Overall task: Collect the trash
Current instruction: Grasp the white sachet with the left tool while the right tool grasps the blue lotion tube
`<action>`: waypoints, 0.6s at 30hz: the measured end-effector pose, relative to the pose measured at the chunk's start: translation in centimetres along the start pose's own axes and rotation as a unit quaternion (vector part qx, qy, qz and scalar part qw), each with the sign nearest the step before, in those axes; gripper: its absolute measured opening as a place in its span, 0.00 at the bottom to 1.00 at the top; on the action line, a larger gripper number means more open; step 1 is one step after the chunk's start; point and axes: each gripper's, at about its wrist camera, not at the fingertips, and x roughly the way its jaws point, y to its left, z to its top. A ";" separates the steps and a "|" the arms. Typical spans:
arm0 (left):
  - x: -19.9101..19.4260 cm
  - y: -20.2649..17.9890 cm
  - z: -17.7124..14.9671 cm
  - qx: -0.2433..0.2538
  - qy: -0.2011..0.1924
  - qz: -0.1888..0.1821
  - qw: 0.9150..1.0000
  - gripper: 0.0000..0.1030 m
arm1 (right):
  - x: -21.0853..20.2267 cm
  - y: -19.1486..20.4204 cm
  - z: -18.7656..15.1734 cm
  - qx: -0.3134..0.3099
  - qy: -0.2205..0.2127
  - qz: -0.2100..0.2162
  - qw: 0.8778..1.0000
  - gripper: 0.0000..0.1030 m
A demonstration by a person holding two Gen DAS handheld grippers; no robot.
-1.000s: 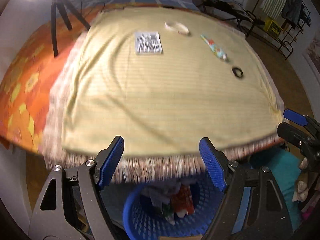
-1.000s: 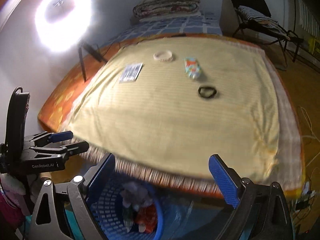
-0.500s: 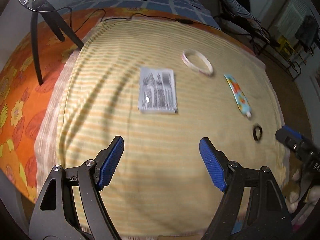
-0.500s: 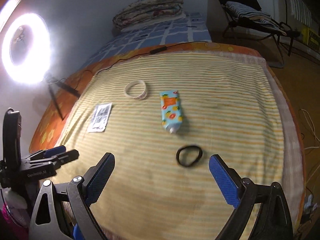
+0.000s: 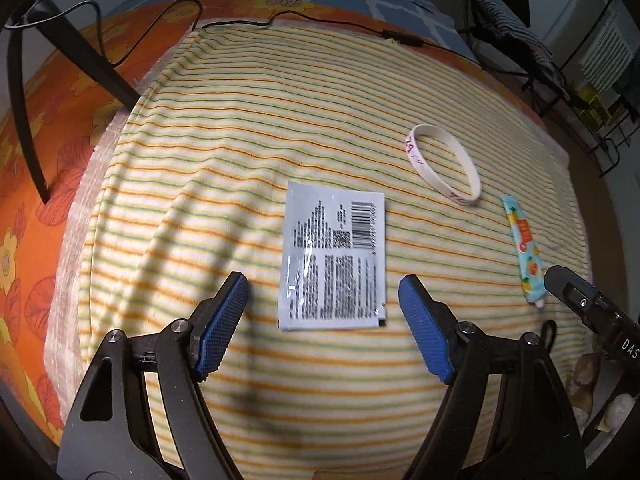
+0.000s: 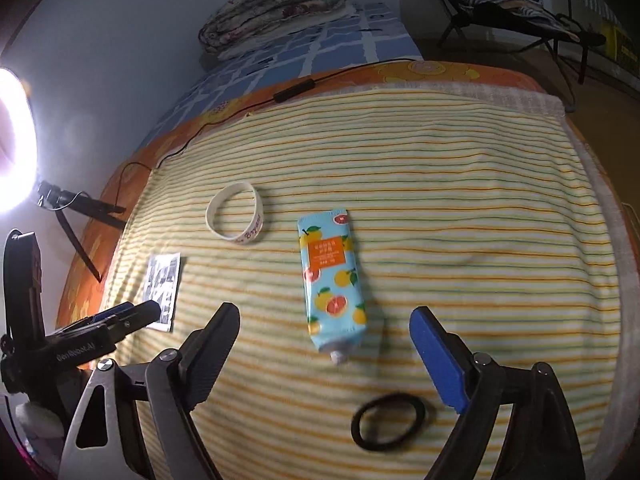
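Note:
A flat grey sachet with a barcode (image 5: 334,266) lies on the striped blanket (image 5: 280,128). My left gripper (image 5: 322,326) is open and empty, its jaws either side of the sachet's near edge. A light-blue fruit-print tube (image 6: 331,282) lies ahead of my right gripper (image 6: 326,358), which is open and empty. A black hair band (image 6: 389,421) lies between the right jaws, close to the camera. A white wristband (image 5: 443,164) lies farther back; it also shows in the right wrist view (image 6: 235,219). The tube (image 5: 523,250) and sachet (image 6: 163,286) show in the other views too.
The blanket covers an orange flowered mattress (image 5: 36,168). A black cable (image 5: 280,20) runs along the far edge. A tripod leg (image 5: 86,56) and ring light (image 6: 10,136) stand at the left. Folded bedding (image 6: 276,8) and a chair (image 6: 512,0) are at the back.
Both grippers have moved forward from the bed's edge and the blue basket to over the blanket. The sachet and the tube are now close in front of the jaws.

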 end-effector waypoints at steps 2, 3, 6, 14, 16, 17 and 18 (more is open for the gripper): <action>0.3 -0.2 0.3 0.003 -0.002 0.006 1.000 0.78 | 0.6 0.2 0.3 -0.004 0.003 -0.005 1.000 0.81; 0.4 -0.4 0.4 0.006 -0.004 0.009 1.000 0.78 | 0.9 0.2 0.4 -0.005 0.003 -0.008 1.000 0.80; 0.8 -1.0 0.8 0.018 -0.008 0.021 1.000 0.79 | 1.4 0.4 0.5 -0.009 0.001 -0.014 1.000 0.78; 2.1 -2.4 1.3 0.041 -0.022 0.049 0.998 0.79 | 2.6 1.0 0.7 -0.028 -0.002 -0.037 0.999 0.70; 2.2 -2.8 1.1 0.050 -0.022 0.057 0.997 0.78 | 2.7 1.1 0.8 -0.034 -0.006 -0.043 0.998 0.69; 2.3 -2.9 1.1 0.053 -0.024 0.059 0.997 0.76 | 2.7 1.2 0.8 -0.037 -0.007 -0.045 0.998 0.68; 2.4 -3.1 1.1 0.056 -0.027 0.062 0.996 0.75 | 2.8 1.4 0.8 -0.042 -0.007 -0.051 0.998 0.65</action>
